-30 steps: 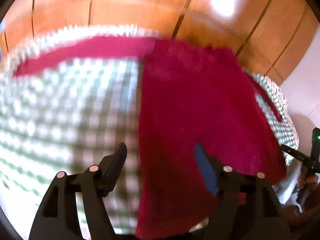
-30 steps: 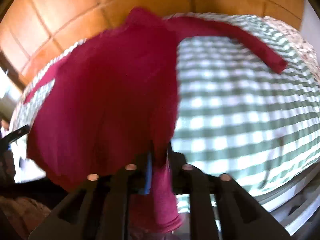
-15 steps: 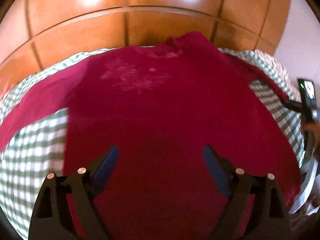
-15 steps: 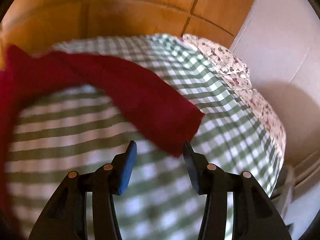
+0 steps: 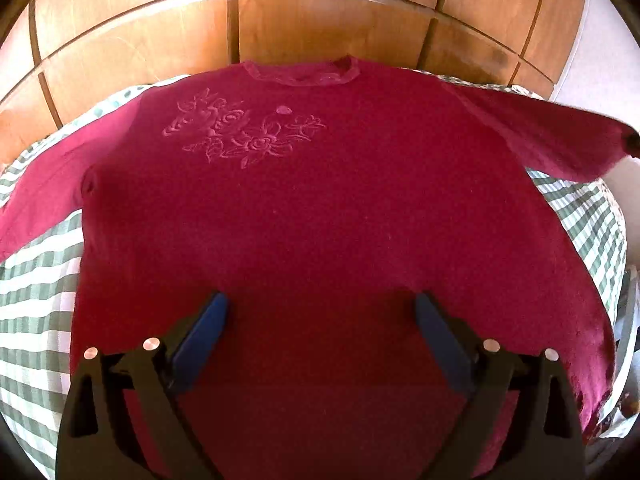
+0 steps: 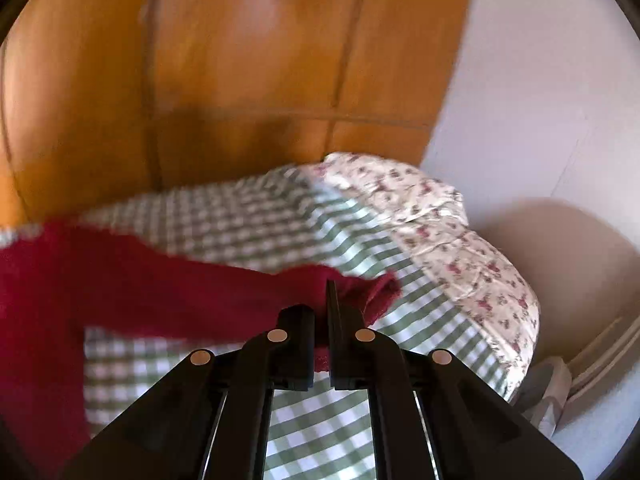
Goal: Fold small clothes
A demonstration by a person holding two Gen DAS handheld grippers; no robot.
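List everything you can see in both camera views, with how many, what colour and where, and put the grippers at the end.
sweater: one, dark red, spread flat face up on the bed, embroidered flowers on the chest
sleeve: one, dark red, its cuff end pinched by the right gripper
bedcover: one, green and white check, under the sweater
quilt: one, white with small red flowers, at the bed's far right edge
wardrobe: one, orange-brown wood panels, behind the bed
wall: one, white, right of the wardrobe
left gripper: one, black with blue pads, open above the sweater's lower half, nothing between the pads
right gripper: one, black, shut on the sleeve
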